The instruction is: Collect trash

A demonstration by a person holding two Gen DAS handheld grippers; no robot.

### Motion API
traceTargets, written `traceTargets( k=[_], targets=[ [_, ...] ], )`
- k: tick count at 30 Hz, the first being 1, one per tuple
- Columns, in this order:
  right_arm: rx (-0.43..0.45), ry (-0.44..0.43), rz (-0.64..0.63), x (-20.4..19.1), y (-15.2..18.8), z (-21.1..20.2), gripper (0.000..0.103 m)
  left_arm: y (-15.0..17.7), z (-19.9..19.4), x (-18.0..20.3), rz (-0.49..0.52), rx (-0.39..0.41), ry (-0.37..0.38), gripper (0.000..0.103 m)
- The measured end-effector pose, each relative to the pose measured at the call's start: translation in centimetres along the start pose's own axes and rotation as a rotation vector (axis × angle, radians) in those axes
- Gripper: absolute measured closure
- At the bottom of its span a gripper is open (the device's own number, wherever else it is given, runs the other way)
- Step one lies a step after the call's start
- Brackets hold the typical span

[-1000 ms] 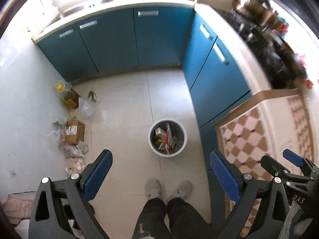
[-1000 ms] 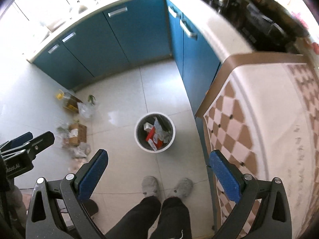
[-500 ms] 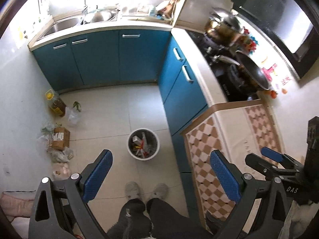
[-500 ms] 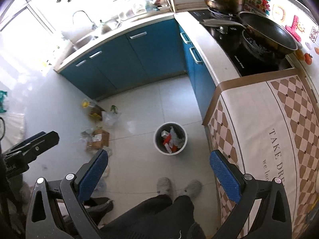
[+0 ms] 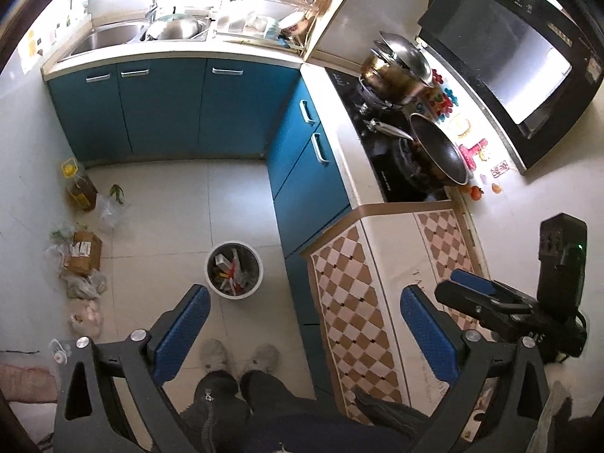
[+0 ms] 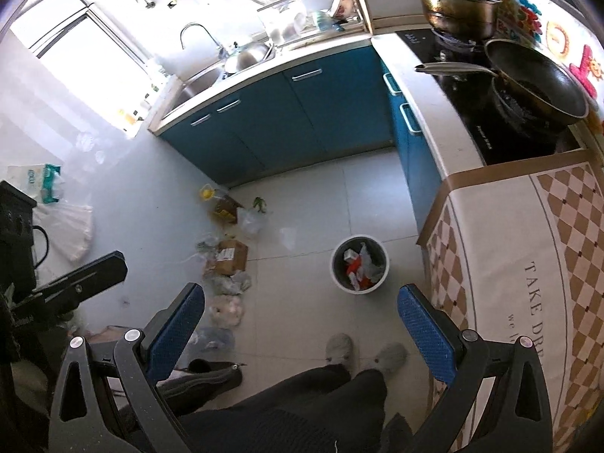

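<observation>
Left gripper (image 5: 304,324): jaws spread wide, blue pads well apart, nothing between them; held high above the floor. Right gripper (image 6: 300,322): jaws equally wide, nothing gripped; it also appears at the right edge of the left wrist view, partly cut off by the frame.

Trash bin (image 5: 234,268): white, round, standing on the tiled floor (image 5: 170,196) just ahead of the person's feet (image 5: 239,356) and near the blue cabinet (image 5: 305,188); it contains paper and red wrappers, individual items too small to identify. In the right wrist view the same bin (image 6: 359,266) lies between the two pads in the picture, well below them.

Loose trash along the left wall: a cardboard box (image 5: 83,253) with a label; clear plastic bags (image 5: 83,285) beside it, contents indistinct; a pale pink bundle (image 5: 87,315), possibly a bag; an oil bottle (image 5: 77,187) with a yellow cap, upright; a green scrap (image 5: 117,191) on another bag.

Obstructions: the person's dark trousers (image 6: 287,407) cover the lower centre of both views; the gripper frames hide the lower corners; a dark shoe (image 6: 204,375) is partly hidden behind the left pad in the right wrist view. The window area (image 6: 90,56) is overexposed; detail is lost there.

Counter: a checked cloth (image 6: 528,264) with print cut off by the frame; a black pan (image 5: 438,147) on the hob.
</observation>
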State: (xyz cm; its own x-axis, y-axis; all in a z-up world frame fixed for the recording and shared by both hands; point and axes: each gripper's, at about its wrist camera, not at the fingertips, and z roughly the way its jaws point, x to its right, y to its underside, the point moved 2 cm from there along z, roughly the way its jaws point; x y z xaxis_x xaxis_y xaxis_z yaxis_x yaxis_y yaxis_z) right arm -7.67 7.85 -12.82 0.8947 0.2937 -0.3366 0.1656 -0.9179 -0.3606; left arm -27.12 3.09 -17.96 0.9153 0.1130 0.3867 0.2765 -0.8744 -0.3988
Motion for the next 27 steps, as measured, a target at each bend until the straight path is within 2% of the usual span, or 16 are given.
traceTargets(
  k=[11,27],
  targets=[
    [-0.045,-0.046,-0.035,-0.8,-0.4,0.3,0.000,0.5,-1.0,-0.1,-0.014,0.009,-0.011,0.000],
    [-0.084,-0.062,-0.059,-1.2,-0.7,1.1,0.000,0.9,-0.4,0.0,-0.032,-0.001,-0.016,0.000]
  ],
)
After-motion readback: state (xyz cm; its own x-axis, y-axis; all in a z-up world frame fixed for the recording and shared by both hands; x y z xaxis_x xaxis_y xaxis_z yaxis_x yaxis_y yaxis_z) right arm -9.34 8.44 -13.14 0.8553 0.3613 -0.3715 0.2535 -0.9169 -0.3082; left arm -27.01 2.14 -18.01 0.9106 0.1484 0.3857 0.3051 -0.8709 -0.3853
